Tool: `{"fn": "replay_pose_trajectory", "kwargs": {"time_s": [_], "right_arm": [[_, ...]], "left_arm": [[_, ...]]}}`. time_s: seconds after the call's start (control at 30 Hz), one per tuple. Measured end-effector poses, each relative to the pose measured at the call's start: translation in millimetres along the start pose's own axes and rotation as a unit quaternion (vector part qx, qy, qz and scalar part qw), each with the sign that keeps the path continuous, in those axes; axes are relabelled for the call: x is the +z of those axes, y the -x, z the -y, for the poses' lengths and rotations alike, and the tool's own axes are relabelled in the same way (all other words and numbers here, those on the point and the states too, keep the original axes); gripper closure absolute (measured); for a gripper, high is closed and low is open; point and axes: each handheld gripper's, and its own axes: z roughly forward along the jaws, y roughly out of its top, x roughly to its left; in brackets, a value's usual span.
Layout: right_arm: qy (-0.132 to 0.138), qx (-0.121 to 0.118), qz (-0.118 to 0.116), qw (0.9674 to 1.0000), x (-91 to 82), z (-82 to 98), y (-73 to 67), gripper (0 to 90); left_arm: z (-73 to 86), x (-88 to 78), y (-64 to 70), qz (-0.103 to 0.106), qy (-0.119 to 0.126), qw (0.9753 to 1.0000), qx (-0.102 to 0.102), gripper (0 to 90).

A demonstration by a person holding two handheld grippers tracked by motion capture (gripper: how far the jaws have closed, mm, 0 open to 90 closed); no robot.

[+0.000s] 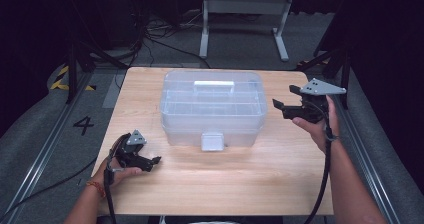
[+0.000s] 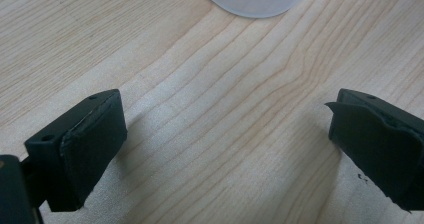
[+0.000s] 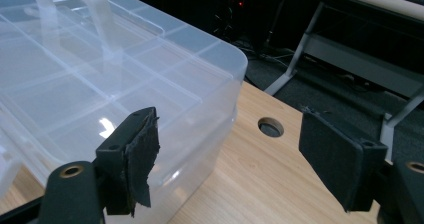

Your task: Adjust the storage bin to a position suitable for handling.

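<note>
A clear plastic storage box [image 1: 212,106] with a white handle [image 1: 214,85] on its lid and a front latch [image 1: 212,141] stands in the middle of the wooden table [image 1: 215,179]. My left gripper [image 1: 156,160] rests low on the table at the front left, jaws open over bare wood [image 2: 225,129], pointing toward the box. My right gripper [image 1: 280,103] is held up at the box's right side, open, with nothing between its pads [image 3: 145,149]. In the right gripper view the box's corner [image 3: 220,59] lies just beyond the left jaw.
A round hole [image 3: 270,127] is cut in the tabletop near the box's corner. A white metal stand [image 1: 245,14] and cables lie on the floor behind the table. Rails run along both sides of the table.
</note>
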Motion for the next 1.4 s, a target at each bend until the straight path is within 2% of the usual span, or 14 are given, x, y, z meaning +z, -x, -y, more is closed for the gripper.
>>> {"fn": "replay_pose_trajectory", "kwargs": {"time_s": [1.07, 1.27, 1.4], "right_arm": [[-0.003, -0.023, -0.048, 0.9986, 50.3, -38.8, -38.0, 26.3], [-0.015, -0.034, -0.054, 0.9978, 60.1, -47.3, -44.6, 28.4], [-0.022, -0.033, -0.058, 0.9975, 68.5, -51.5, -45.5, 29.7]], "left_arm": [[0.0, -0.1, 0.1, 0.0, 0.0, 1.0, 0.0, 2.6], [0.0, 0.0, 0.0, 0.0, 0.0, 1.0, 0.0, 2.6], [0.0, -0.1, 0.0, 0.0, 0.0, 1.0, 0.0, 2.6]]}}
